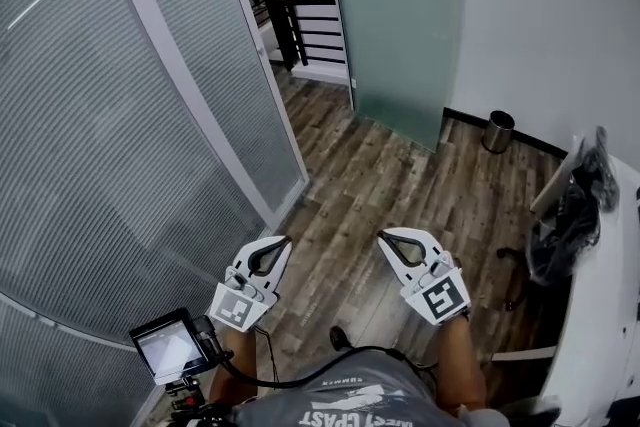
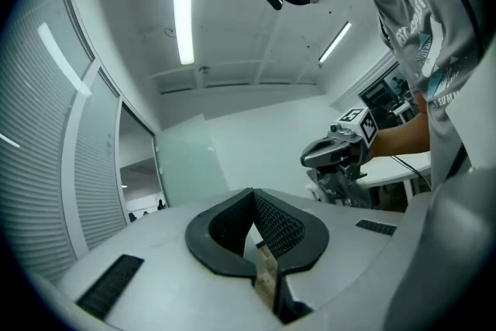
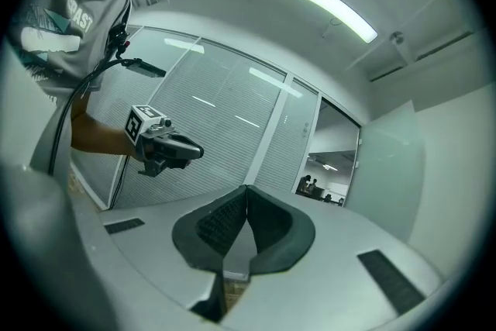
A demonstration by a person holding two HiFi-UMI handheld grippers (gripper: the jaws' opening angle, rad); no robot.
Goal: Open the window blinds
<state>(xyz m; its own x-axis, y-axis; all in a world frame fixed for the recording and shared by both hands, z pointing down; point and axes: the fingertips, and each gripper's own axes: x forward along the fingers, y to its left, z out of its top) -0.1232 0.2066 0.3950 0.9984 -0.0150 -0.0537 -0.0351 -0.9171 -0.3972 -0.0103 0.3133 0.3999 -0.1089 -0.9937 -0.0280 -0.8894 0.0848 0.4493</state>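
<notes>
Window blinds (image 1: 90, 115): hanging shut along the left glass wall (image 1: 197, 65). Slats (image 1: 60, 175) looking light, easily bent; taking hold by cord or wand advisable, none showing. Left claw (image 1: 272, 250), right claw (image 1: 395, 243): both sitting closed, empty.

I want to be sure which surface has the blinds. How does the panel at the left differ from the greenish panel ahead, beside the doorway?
The left panel carries fine horizontal slats, closed; the greenish panel is smooth, without slats. The left panel runs close beside the left gripper; the greenish panel stands farther ahead, across the wood floor. Both block the view behind them.
</notes>
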